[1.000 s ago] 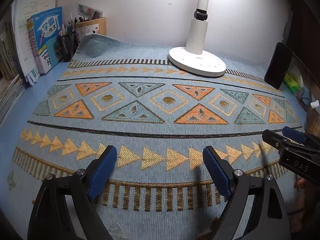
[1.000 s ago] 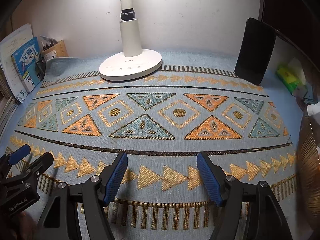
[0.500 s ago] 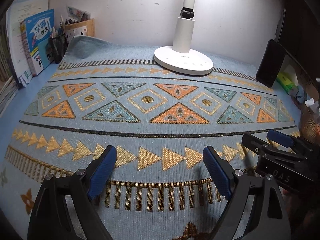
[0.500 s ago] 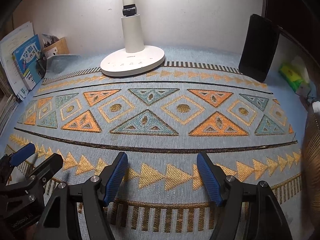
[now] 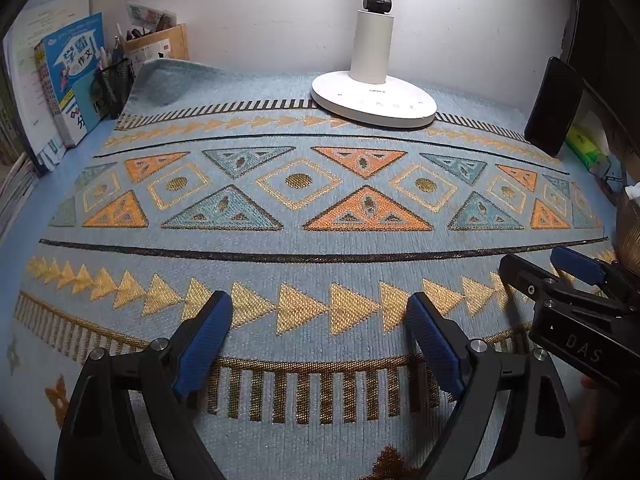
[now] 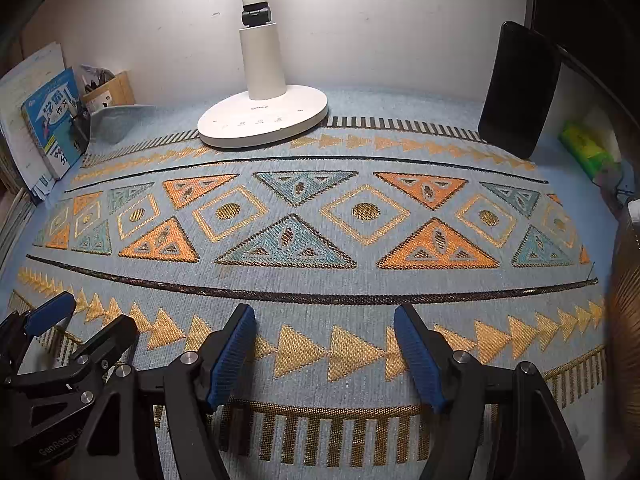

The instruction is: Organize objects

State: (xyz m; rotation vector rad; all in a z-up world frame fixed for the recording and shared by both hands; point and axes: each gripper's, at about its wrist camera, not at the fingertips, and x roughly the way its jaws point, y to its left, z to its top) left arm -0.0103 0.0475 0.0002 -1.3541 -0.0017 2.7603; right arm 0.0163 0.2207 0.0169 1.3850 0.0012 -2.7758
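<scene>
I have both tools low over the patterned mat (image 5: 320,248), a pale blue woven cloth with bands of gold triangles, orange and teal triangles, gold diamonds and dark stripes. My left gripper (image 5: 320,320) stands with its blue pads wide apart and nothing between them; my right gripper (image 6: 325,336) is spread just as wide, also empty, and sits just beside the left one, on its right. At the back centre the white lamp (image 6: 262,114) stands on the mat's far edge, its round base flat and its column upright. A black phone (image 6: 518,88) leans upright at the back right, near a green packet (image 6: 586,148). At the back left, books (image 5: 68,76) stand against the wall next to a mesh pen holder (image 5: 114,84) and a cardboard box (image 5: 158,46).
</scene>
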